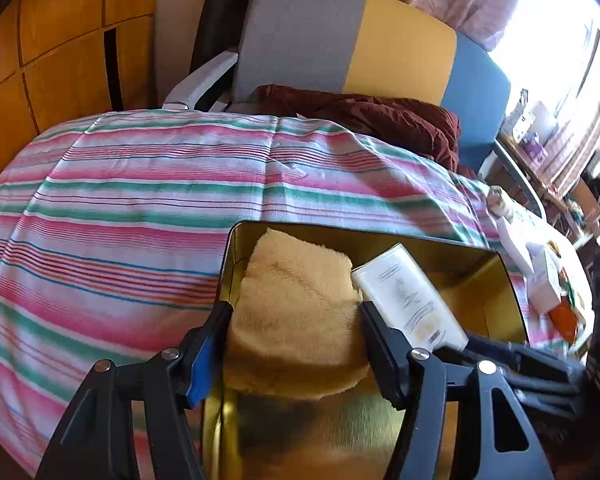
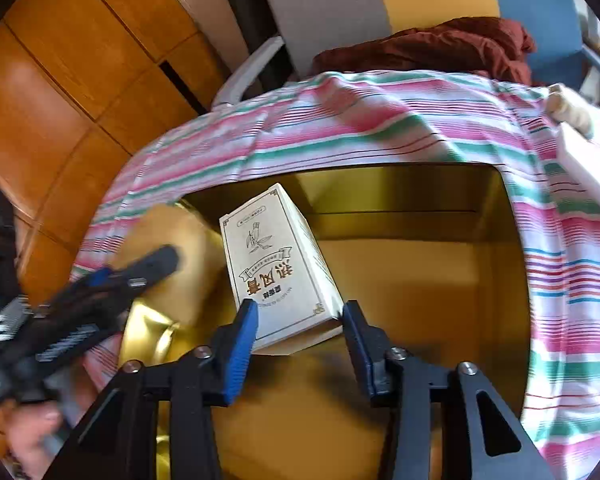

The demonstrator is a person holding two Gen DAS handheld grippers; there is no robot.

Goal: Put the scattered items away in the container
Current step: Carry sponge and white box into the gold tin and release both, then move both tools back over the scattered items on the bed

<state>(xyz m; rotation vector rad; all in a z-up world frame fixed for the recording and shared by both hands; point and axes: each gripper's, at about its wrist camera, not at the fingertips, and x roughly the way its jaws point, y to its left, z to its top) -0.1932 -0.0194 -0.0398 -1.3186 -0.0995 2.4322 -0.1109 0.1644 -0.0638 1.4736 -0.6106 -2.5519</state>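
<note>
Inside tin [image 2: 400, 184]: L gripper [image 1: 296, 336] clamped on soft cloth [image 1: 296, 300]; R gripper [image 2: 300, 320] pinching light stiff box [image 2: 276, 256], lower end.

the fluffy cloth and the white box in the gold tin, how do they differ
The fluffy cloth is soft, tan and plain; the white box is rigid, pale and printed. The cloth drapes over the gold tin's edge at one end, while the box leans tilted inside. Both sit between a hand-held gripper's fingers.
</note>
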